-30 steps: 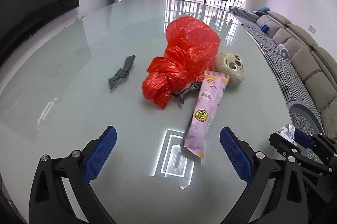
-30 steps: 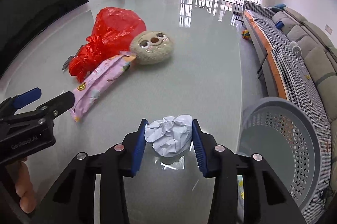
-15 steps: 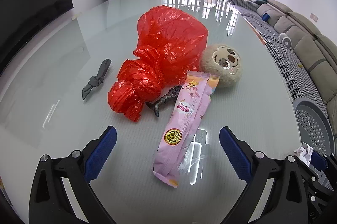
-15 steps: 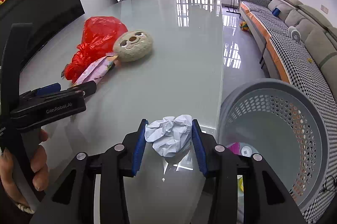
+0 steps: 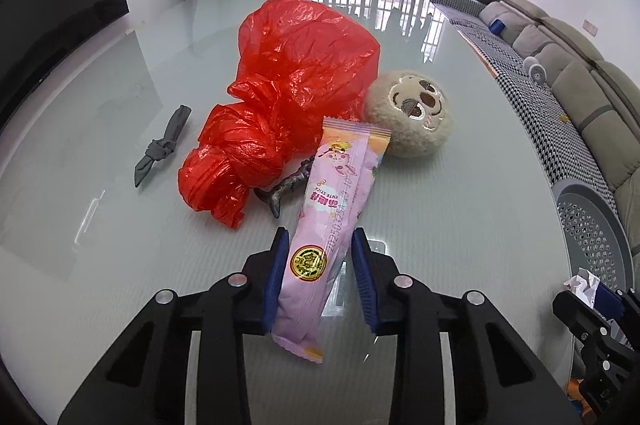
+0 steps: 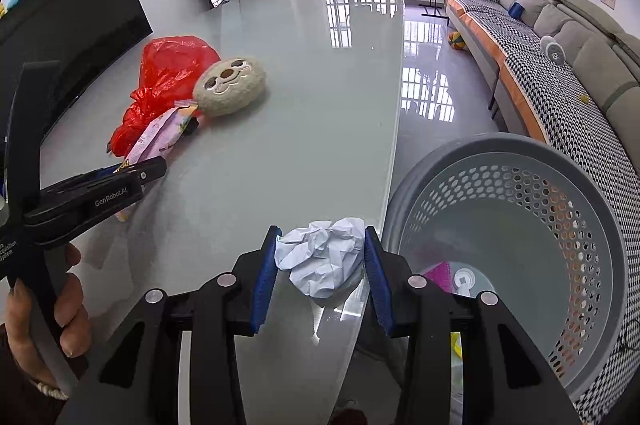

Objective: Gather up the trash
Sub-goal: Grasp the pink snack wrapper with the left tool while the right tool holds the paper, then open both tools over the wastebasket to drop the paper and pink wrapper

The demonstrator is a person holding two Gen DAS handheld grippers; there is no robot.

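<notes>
Left gripper (image 5: 320, 277) low over the glass table (image 5: 460, 193), jaws just drawn in around the near end of a pink snack wrapper (image 5: 332, 225); the left blue pad presses the wrapper's edge, the right pad sits just beside it with a thin gap, so a firm grip cannot be told. The wrapper lies flat on the glass, far end tucked against a red plastic bag (image 5: 288, 85) and a round plush sloth face (image 5: 410, 119). A small dark figurine (image 5: 286, 187) pokes out from under the wrapper beside the bag. A knotted grey strip (image 5: 160, 151) lies apart to the left. Right gripper (image 6: 320, 265) clamped on a crumpled white paper ball (image 6: 324, 261), both pads pressing its sides, held above the table's right edge. Just right of it, below table level, stands a grey perforated wastebasket (image 6: 532, 161) with a pink scrap and a white disc at the bottom. A hand (image 6: 44, 309) grips the left tool's handle at lower left of the right-wrist view.
</notes>
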